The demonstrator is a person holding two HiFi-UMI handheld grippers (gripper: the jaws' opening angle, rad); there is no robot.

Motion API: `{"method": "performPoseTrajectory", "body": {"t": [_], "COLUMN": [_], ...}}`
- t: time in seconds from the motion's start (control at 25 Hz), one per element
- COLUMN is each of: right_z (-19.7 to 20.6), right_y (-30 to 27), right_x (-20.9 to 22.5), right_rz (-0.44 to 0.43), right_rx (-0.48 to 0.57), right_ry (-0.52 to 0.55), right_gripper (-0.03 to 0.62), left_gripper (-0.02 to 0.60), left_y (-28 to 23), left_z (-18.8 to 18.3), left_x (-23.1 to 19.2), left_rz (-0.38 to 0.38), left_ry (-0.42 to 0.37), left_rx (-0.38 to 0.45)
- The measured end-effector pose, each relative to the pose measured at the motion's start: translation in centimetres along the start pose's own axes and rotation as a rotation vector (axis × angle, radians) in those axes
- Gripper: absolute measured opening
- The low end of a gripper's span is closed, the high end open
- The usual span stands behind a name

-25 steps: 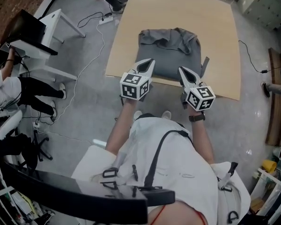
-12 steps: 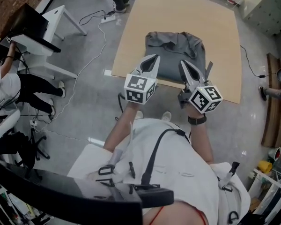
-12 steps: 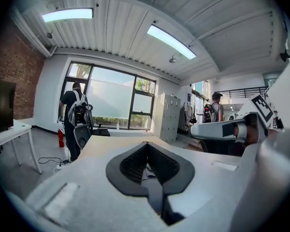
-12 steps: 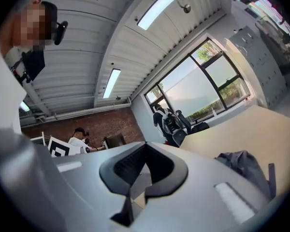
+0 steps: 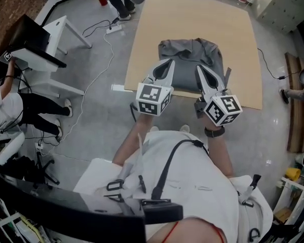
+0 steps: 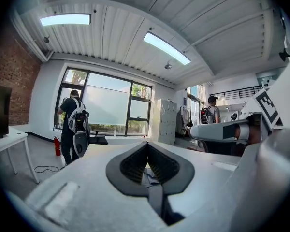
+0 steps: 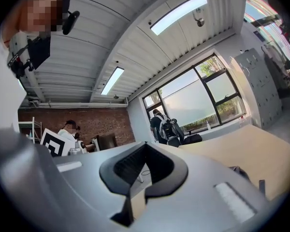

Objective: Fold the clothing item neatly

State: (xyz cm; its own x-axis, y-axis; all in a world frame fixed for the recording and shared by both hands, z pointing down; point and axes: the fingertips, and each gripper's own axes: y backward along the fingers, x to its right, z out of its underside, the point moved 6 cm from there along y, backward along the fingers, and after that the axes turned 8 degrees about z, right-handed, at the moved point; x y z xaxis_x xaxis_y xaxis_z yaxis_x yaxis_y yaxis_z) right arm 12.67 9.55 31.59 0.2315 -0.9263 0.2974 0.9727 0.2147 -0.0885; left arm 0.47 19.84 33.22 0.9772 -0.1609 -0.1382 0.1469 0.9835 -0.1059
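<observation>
Progress on the fold looks partial, as a judgement from how the cloth lies. The grey garment (image 5: 191, 70) sits on the tabletop (image 5: 192, 14) at the person's 12 o'clock, close to the near edge and well short of the far one. Its near half lies fairly smooth and squared. Its 12 o'clock edge is bunched into ridges and lumps, and a narrow strip (image 5: 226, 76) pokes out at about 3 o'clock. So some gathering seems done, but the shape is not yet a tidy packet. The rumpled far part and that loose strip would need tucking or folding over.

The left tool (image 5: 168, 64) hangs over the garment's 8 o'clock corner and the right tool (image 5: 199, 70) over its 5 o'clock edge, both pointing away from the person. Each has its jaws pressed together. Only floor and tabletop show through the slit of the right one. A scrap of grey shows in the left one's slit, and I cannot tell whether that is cloth nipped there or the garment lying beyond. From the head view no edge appears lifted.
</observation>
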Motion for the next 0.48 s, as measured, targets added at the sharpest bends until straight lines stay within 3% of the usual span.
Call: {"method": "performPoseTrajectory", "body": {"t": [0.48], "right_z": [-0.38], "right_y": [-0.12], "right_x": [-0.65], "right_rz": [0.055], "right_rx": [0.010], "right_ry": [0.057], "right_gripper": [0.005], "left_gripper": [0.000], "left_y": [-0.11], "left_z": [-1.11], "left_x": [-0.03], "left_rz": [0.034], "left_ry": [-0.007], "left_rx": [0.044]}}
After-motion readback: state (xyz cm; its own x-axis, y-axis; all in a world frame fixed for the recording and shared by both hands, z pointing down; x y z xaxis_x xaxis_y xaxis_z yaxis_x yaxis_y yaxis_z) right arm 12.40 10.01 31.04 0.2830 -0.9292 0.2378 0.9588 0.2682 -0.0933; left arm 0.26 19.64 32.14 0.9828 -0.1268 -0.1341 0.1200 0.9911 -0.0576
